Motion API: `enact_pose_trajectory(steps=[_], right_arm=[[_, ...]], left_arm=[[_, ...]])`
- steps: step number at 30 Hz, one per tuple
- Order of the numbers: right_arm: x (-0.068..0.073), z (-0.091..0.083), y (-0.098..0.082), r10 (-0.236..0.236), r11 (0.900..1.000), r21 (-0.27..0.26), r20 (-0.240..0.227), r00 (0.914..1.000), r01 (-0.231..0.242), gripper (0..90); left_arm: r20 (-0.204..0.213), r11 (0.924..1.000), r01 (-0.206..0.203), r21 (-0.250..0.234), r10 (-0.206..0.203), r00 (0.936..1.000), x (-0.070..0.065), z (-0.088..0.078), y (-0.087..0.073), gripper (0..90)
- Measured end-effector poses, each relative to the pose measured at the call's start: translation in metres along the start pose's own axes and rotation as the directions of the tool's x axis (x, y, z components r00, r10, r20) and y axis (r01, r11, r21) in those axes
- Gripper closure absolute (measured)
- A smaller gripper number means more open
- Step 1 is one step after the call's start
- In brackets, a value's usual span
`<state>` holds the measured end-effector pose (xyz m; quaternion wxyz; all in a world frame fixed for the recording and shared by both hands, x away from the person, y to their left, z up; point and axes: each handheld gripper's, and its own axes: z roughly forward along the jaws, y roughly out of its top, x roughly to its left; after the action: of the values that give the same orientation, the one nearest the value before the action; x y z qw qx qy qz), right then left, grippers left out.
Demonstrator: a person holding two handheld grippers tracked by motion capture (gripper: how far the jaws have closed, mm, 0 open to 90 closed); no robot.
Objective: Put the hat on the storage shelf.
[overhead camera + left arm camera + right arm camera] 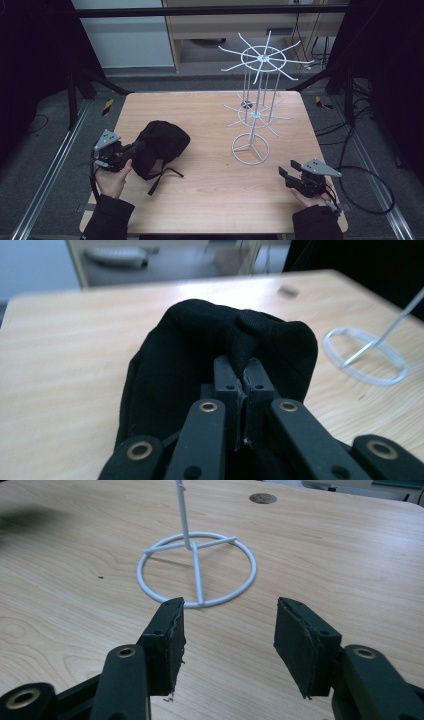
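Observation:
A black cap point(160, 145) lies crumpled on the left half of the wooden table point(210, 190), its strap trailing toward the front. My left gripper point(134, 149) is shut on a fold of the cap's fabric point(240, 347), jaws pinched together around it. A white wire hanger stand point(252, 117) with two tiers of spokes rises right of centre on a ring base point(197, 570). Near the table's front right corner my right gripper point(287, 172) is open, nothing between its pads point(170, 635), pointing at the ring base a short way ahead.
A small dark round disc point(246, 104) sits on the table behind the stand. Black frame bars point(100, 80) and cables point(370, 175) flank the table on the floor. Bare wood lies between the cap and the stand's base.

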<state>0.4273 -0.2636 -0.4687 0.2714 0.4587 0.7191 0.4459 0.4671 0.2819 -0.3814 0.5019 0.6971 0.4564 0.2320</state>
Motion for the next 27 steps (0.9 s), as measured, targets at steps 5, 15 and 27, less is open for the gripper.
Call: enact_pose_trajectory(steps=[5, 15, 27], right_arm=[[-0.005, 0.000, -0.002, 0.006, 1.000, 0.001, 0.018, 0.9998, -0.006, 45.1], [-0.006, 0.002, -0.003, 0.000, 1.000, -0.003, 0.025, 0.9997, 0.000, 42.2], [-0.007, 0.004, -0.004, -0.001, 1.000, 0.002, 0.032, 0.9995, 0.001, 41.4]], left_arm=[[0.054, 0.9935, -0.003, -0.114, 0.009, 0.9985, -0.020, -0.011, 0.016, 87.4], [0.147, 0.9511, 0.014, -0.309, 0.033, 0.9887, -0.047, -0.032, 0.050, 87.4], [0.232, 0.8715, 0.070, -0.485, 0.051, 0.9713, -0.072, -0.048, 0.081, 87.4]])
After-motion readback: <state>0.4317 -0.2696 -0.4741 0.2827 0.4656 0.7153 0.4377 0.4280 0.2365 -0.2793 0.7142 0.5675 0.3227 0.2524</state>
